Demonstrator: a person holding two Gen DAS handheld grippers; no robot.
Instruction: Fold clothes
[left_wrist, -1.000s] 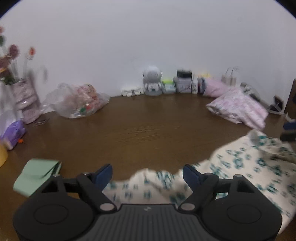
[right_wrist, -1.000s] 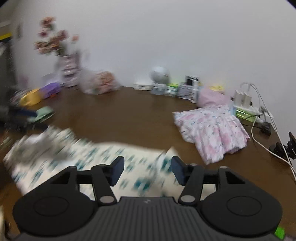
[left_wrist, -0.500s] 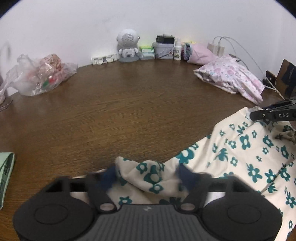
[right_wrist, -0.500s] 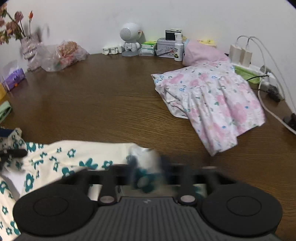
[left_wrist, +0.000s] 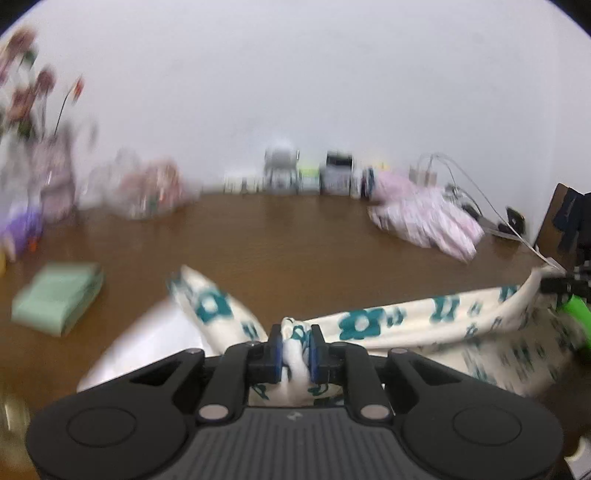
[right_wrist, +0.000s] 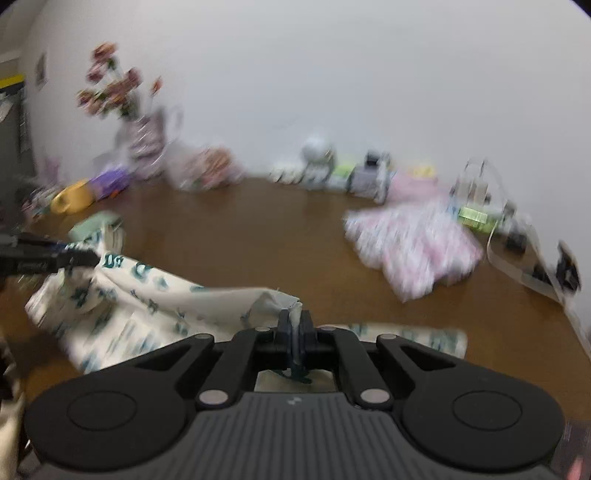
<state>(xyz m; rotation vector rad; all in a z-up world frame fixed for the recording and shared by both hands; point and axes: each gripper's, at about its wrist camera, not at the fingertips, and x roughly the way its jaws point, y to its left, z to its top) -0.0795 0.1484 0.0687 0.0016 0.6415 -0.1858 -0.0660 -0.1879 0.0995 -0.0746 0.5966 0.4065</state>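
Left gripper (left_wrist: 294, 349): our fingers are pinched tight on a bunched edge of the cloth (left_wrist: 373, 325) — cream fabric with teal flowers fills the narrow gap between the blue pads.
Right gripper (right_wrist: 294, 332): closed hard on another edge of the same cloth (right_wrist: 155, 295), a thin fold squeezed between the pads.
Cloth: we hold it stretched between the two grippers above the table (left_wrist: 295, 240), the rest sagging down onto the wood; in the left view the far end runs to the right gripper (left_wrist: 554, 284) at the frame edge, and in the right view it runs to the left gripper (right_wrist: 79, 257).
Pink dress (right_wrist: 413, 243): lies crumpled on the table's far right, well apart from the cloth.
Green fold (left_wrist: 57, 295): a folded pale-green piece on the table to our left, near the cloth but apart from it.
Back wall: a vase of flowers (right_wrist: 142, 125), a plastic bag (left_wrist: 147, 192) and small boxes in a row.
Writing: blurred everywhere — we cannot read any label or brand.
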